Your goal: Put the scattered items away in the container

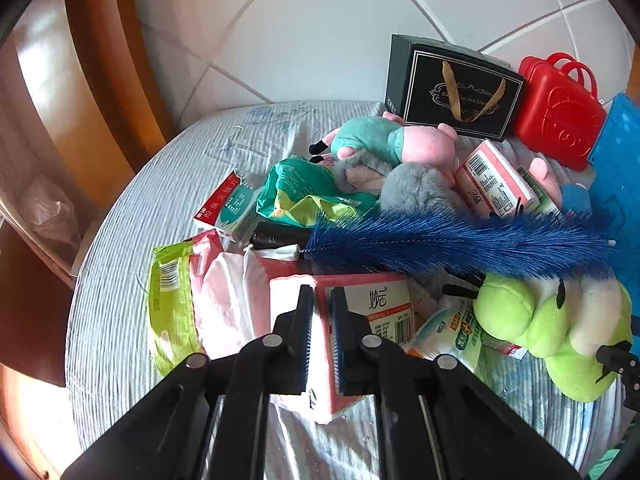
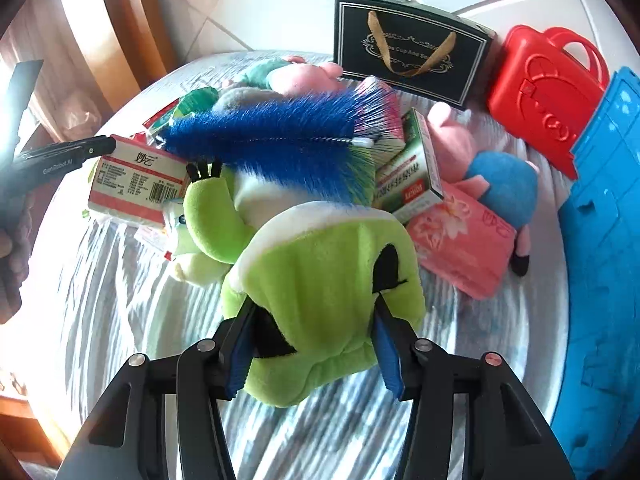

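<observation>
My left gripper (image 1: pixel 322 304) is shut on the edge of a pink-and-white tissue pack (image 1: pixel 372 304), held just above the bed; the right wrist view shows this pack (image 2: pixel 136 184) at far left. My right gripper (image 2: pixel 314 320) is shut on a green plush toy (image 2: pixel 320 272), its blue pads pressing into both sides. The toy (image 1: pixel 532 320) lies at the right of the left wrist view. A blue plastic crate (image 2: pixel 600 240) stands at the right edge of the bed. A blue bottle brush (image 2: pixel 280 136) rests across the pile behind the toy.
On the striped sheet (image 1: pixel 120 240) lie a pink pig plush (image 1: pixel 392 140), a green packet (image 1: pixel 308 196), a medicine box (image 1: pixel 228 212), a green wipes pack (image 1: pixel 168 300) and a pink tissue pack (image 2: pixel 460 240). A black gift box (image 1: pixel 452 88) and a red case (image 1: pixel 560 112) stand behind.
</observation>
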The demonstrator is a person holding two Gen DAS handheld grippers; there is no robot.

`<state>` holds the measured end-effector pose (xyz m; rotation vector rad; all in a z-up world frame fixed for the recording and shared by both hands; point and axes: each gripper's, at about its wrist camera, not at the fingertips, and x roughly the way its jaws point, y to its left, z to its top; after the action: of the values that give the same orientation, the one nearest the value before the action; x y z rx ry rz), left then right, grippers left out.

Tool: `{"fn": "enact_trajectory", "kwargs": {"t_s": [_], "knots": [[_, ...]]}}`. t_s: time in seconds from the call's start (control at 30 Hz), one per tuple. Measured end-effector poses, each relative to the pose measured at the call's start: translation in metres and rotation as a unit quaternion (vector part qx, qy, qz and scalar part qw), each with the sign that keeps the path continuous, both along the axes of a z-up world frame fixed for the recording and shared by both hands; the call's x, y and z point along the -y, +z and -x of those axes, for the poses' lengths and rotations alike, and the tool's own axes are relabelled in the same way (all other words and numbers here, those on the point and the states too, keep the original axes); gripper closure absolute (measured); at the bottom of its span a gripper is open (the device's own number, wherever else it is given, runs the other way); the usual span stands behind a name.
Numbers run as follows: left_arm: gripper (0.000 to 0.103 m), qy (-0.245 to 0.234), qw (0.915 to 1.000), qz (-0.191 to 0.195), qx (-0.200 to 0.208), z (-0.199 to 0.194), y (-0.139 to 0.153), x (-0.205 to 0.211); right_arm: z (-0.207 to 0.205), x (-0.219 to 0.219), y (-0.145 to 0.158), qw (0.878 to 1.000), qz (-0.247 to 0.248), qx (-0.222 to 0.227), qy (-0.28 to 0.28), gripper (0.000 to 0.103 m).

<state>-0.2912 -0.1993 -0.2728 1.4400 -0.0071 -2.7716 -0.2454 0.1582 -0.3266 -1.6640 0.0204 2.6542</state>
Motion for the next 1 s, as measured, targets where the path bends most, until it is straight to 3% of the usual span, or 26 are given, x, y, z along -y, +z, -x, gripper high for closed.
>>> {"fn": "enact_trajectory", "kwargs": {"t_s": [0.27, 0.33, 0.4, 0.57, 0.63, 0.7, 0.73, 0.83, 0.9, 0.93, 1.0], "knots": [[0.099, 0.009, 0.9993, -0.029, 0.021, -0.031, -0.011, 0.007, -0.054, -0.022, 0.003, 1.0, 0.002, 0.012, -0.021, 0.052], [0.085, -0.005, 0.9996, -0.007, 0.028, -0.027, -0.016, 0.004, -0.06, -0.024, -0.005, 1.0, 0.005, 0.023, -0.021, 0.052], [0.045, -0.028, 0.9991, 0.008, 0.03, -0.021, -0.019, 0.002, -0.064, -0.025, -0.015, 0.999, 0.005, 0.035, -0.021, 0.052], [0.022, -0.093, 0.9938, 0.055, 0.026, 0.007, -0.014, -0.003, -0.067, -0.028, -0.042, 0.998, 0.005, 0.058, -0.027, 0.052], [0.022, -0.145, 0.985, 0.085, 0.04, 0.02, -0.019, -0.011, -0.067, -0.031, -0.052, 0.997, 0.005, 0.066, -0.033, 0.051], [0.022, -0.215, 0.9677, 0.119, 0.055, 0.028, -0.025, -0.022, -0.068, -0.032, -0.056, 0.997, 0.007, 0.066, -0.035, 0.05], [0.022, -0.256, 0.9545, 0.138, 0.064, 0.029, -0.029, -0.029, -0.067, -0.032, -0.056, 0.997, 0.007, 0.066, -0.035, 0.05], [0.022, -0.378, 0.8949, 0.223, 0.084, 0.023, -0.045, -0.049, -0.067, -0.033, -0.057, 0.997, 0.006, 0.068, -0.035, 0.048], [0.018, -0.432, 0.8602, 0.252, 0.101, 0.021, -0.055, -0.056, -0.067, -0.033, -0.059, 0.997, 0.007, 0.07, -0.037, 0.047], [0.015, -0.449, 0.8481, 0.261, 0.103, 0.022, -0.059, -0.058, -0.067, -0.033, -0.06, 0.997, 0.007, 0.071, -0.039, 0.046], [0.007, -0.469, 0.8343, 0.27, 0.106, 0.027, -0.065, -0.062, -0.067, -0.032, -0.061, 0.997, 0.007, 0.072, -0.04, 0.045]]}}
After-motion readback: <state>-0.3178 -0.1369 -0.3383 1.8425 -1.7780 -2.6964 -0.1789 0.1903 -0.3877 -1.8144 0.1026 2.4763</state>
